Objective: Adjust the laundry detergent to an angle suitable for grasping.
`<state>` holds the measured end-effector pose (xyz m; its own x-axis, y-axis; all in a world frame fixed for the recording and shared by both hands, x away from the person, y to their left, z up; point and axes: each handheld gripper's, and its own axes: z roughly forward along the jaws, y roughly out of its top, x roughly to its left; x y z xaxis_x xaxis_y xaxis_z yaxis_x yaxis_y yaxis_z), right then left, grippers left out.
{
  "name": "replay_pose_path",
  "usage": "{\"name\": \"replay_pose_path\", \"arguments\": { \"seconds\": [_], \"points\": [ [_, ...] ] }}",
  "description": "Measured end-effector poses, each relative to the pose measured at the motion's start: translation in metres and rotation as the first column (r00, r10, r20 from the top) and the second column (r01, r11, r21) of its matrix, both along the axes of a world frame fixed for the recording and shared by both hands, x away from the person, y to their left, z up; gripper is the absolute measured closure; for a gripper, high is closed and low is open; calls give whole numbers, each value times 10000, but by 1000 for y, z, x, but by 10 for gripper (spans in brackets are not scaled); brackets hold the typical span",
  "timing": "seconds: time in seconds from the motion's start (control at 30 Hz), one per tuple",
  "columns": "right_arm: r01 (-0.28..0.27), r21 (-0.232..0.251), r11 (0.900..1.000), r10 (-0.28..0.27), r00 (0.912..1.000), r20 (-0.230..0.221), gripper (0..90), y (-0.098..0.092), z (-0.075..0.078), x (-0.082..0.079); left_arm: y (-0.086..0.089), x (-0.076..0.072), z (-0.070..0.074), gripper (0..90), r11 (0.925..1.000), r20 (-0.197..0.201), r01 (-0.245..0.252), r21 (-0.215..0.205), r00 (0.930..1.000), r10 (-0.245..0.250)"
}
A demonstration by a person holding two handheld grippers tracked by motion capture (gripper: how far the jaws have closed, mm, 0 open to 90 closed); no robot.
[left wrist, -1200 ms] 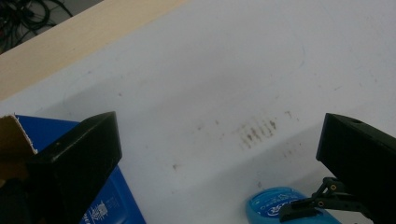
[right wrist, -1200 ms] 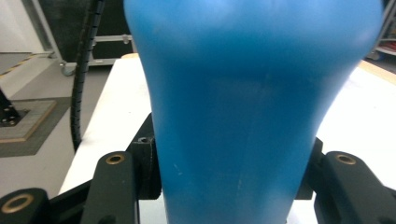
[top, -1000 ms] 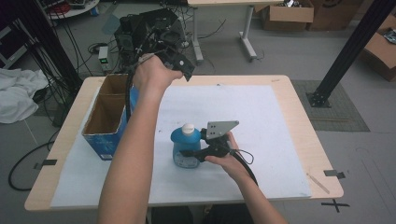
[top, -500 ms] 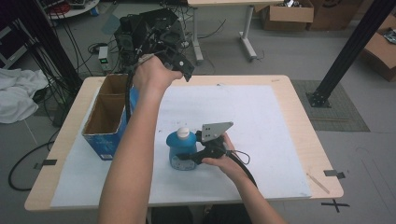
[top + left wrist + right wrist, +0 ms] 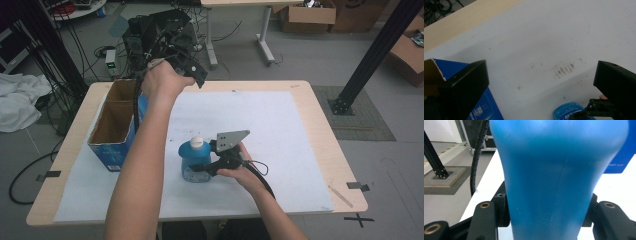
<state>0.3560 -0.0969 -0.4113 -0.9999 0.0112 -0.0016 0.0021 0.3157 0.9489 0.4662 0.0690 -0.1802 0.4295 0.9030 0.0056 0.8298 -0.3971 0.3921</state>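
Note:
A blue bottle [image 5: 194,161] with a white cap [image 5: 196,142] stands upright on the white paper, near the table's front. My right gripper [image 5: 205,169] is shut on its lower body from the right. In the right gripper view the bottle [image 5: 549,170] sits squeezed between the two black jaws of that gripper [image 5: 546,217]. My left gripper [image 5: 190,67] is held high over the table's far left, open. In the left gripper view it [image 5: 539,85] looks down with nothing between its wide-apart jaws, and the bottle [image 5: 566,113] peeks in at the bottom edge.
An open blue cardboard box [image 5: 112,127] stands at the table's left, its corner [image 5: 484,110] under the left jaw. White paper [image 5: 280,125] covers most of the wooden table [image 5: 330,135]. Cables, desks and a black post base stand on the floor beyond.
My right gripper has slid the blue bottle slightly left and toward the front edge. The left gripper has stayed in place.

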Motion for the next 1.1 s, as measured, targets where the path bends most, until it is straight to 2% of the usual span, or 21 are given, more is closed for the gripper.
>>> {"name": "replay_pose_path", "arguments": {
  "seconds": [0.17,0.27,0.3,0.33,0.4,0.5,0.63,0.77,0.87,0.93,0.97,1.0,1.1],
  "points": [
    [47,24,10000,-47,9998,-174,423,0,0,0,1,0,1,5,10000,7,41,5,10000,-41],
    [300,159,9994,-290,9980,-569,297,-2,2,1,0,-1,0,5,10000,-2,21,-24,10000,-21],
    [300,159,9994,-290,9980,-569,297,-2,2,1,0,-1,0,5,10000,-2,21,-24,10000,-21],
    [350,34,9994,-347,9970,-697,231,-4,6,0,0,-1,0,5,10000,6,27,-32,10000,-27],
    [333,-241,9992,-349,9970,-697,197,-6,8,0,1,-2,1,5,10000,25,4,-72,10000,-4],
    [457,-470,9978,-484,9971,-586,174,-13,13,-2,2,-2,1,5,10000,29,27,-84,10000,-27],
    [599,-411,9974,-621,9965,-564,164,-23,17,-2,1,-3,0,5,10000,21,14,-81,10000,-14],
    [761,-585,9954,-794,9952,-571,153,-37,23,-3,0,-4,0,5,9999,28,47,-90,10000,-46],
    [1195,-973,9881,-1262,9898,-660,160,-52,28,-4,-1,-4,1,5,9999,15,68,-93,10000,-68],
    [1629,-1389,9768,-1743,9819,-742,193,-60,31,-4,-2,-4,1,5,9999,12,98,-87,10000,-98],
    [1629,-1389,9768,-1743,9819,-742,193,-60,31,-4,-2,-4,1,5,9999,12,98,-87,10000,-98],
    [1791,-1769,9678,-1984,9752,-984,190,-68,35,-5,-2,-5,1,5,9999,23,91,-103,10000,-91],
    [2274,-2421,9432,-2568,9616,-971,202,-81,41,-6,-3,-5,1,5,9999,6,65,-114,10000,-65]
  ]
}}
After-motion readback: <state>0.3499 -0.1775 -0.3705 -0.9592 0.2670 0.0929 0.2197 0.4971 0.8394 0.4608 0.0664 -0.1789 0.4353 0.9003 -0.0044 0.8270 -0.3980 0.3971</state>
